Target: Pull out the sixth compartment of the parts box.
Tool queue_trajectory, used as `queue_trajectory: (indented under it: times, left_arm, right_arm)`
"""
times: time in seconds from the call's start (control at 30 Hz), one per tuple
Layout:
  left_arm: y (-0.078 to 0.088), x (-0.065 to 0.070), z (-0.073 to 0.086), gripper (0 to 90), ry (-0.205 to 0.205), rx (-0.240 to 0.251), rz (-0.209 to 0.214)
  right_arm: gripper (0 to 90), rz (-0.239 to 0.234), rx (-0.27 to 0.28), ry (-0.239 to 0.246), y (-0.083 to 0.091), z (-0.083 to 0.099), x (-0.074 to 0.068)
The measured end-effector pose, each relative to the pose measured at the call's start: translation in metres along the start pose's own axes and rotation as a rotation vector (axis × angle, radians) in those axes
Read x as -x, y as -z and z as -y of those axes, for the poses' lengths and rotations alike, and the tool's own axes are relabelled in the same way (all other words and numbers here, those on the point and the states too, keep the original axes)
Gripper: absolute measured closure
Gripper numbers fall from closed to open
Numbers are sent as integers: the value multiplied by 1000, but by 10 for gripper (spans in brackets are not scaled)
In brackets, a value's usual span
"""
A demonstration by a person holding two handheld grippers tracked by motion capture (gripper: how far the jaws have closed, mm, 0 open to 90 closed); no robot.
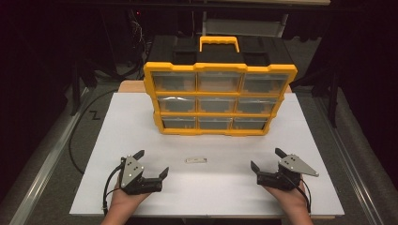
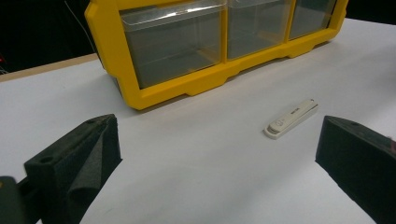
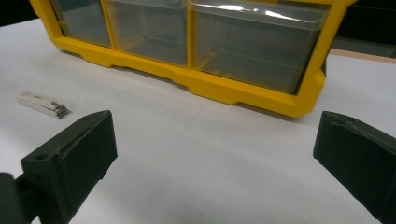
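Since both the left gripper [image 1: 152,165] and right gripper [image 1: 266,161] stand wide and empty, the small nail clipper [image 1: 196,160] at frame center looks light, stiff, slippery; pinch its long sides.

High overhead, low claw cameras, shared organizer [image 1: 219,97]

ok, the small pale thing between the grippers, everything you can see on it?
Looks like a nail clipper: small, flat, elongated, pale cream-white body with a metal-looking lever end and faint dark marking on top. It lies flat on the white table, in front of the yellow drawer organizer, roughly midway between both grippers. Only the table touches it.
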State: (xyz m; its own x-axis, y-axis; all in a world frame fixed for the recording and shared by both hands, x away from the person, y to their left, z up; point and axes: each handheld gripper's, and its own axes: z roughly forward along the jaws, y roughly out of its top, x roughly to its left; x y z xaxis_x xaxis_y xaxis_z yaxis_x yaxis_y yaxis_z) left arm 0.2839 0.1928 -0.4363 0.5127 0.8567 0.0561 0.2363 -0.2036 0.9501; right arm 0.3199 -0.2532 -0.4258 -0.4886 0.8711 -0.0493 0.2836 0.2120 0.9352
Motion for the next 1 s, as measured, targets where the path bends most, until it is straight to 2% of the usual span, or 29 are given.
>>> queue_trajectory:
  times: [0.23,1.0]
  left_arm:
    - [-1,-1,2,7,-1,-7,-7]
    - [-1,-3,5,7,7,1,3]
  right_arm:
    - [7,10,-14,15,-3,2,4]
    - [7,15,-2,37,-6,-1,2]
